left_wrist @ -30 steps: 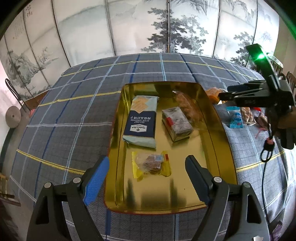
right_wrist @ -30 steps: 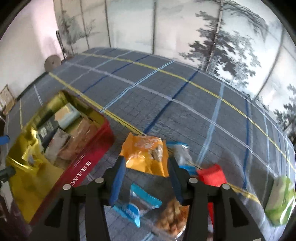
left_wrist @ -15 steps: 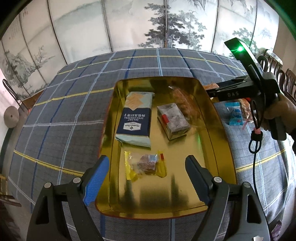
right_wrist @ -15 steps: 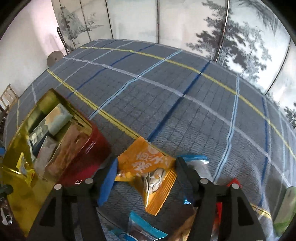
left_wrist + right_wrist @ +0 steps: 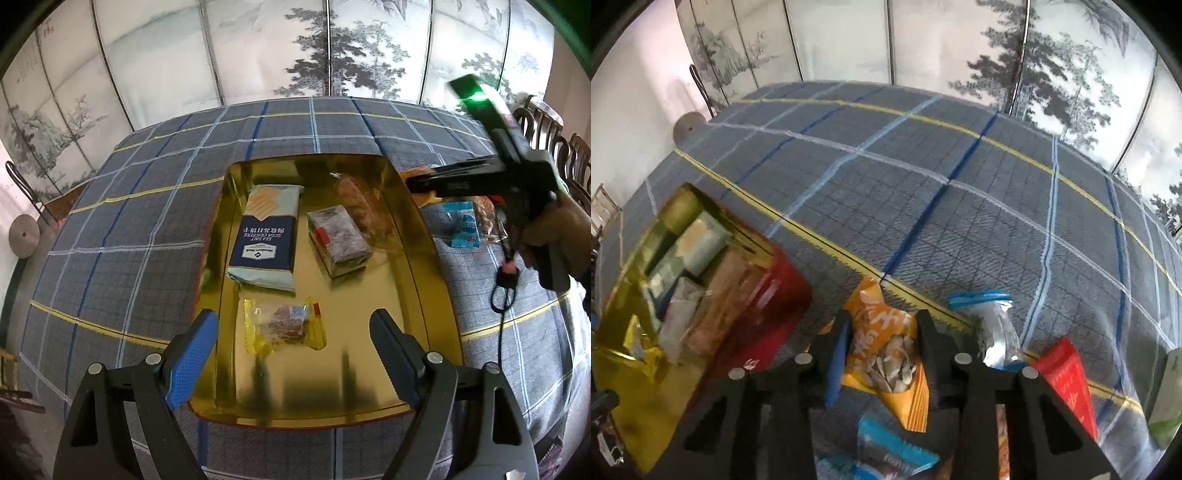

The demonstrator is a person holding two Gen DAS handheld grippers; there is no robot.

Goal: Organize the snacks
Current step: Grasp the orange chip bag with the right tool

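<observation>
The right gripper [image 5: 881, 356] has its fingers closed against the sides of an orange snack packet [image 5: 886, 354] that sits on the plaid-covered counter [image 5: 923, 184], just beside the red wall of the gold tin [image 5: 768, 295]; whether the packet is already off the cloth cannot be told. The grip looks to be on a soft, air-filled pouch, so the likeliest trouble is the slick foil sliding out of the fingers on the way over the tin's wall, or the pouch folding and catching that rim. A clear zip bag [image 5: 993, 325], a red packet [image 5: 1067, 376] and a blue-wrapped snack [image 5: 886, 443] lie close around it, and a careless swing could drag one along. The left gripper [image 5: 291, 354] hangs with its fingers wide apart and empty over the near end of the tin, above a small yellow-edged sweet [image 5: 284, 325]; a cracker pack [image 5: 267, 236] and a wrapped block [image 5: 338, 240] fill the middle, so a drop there may land on top of them instead of lying flat
</observation>
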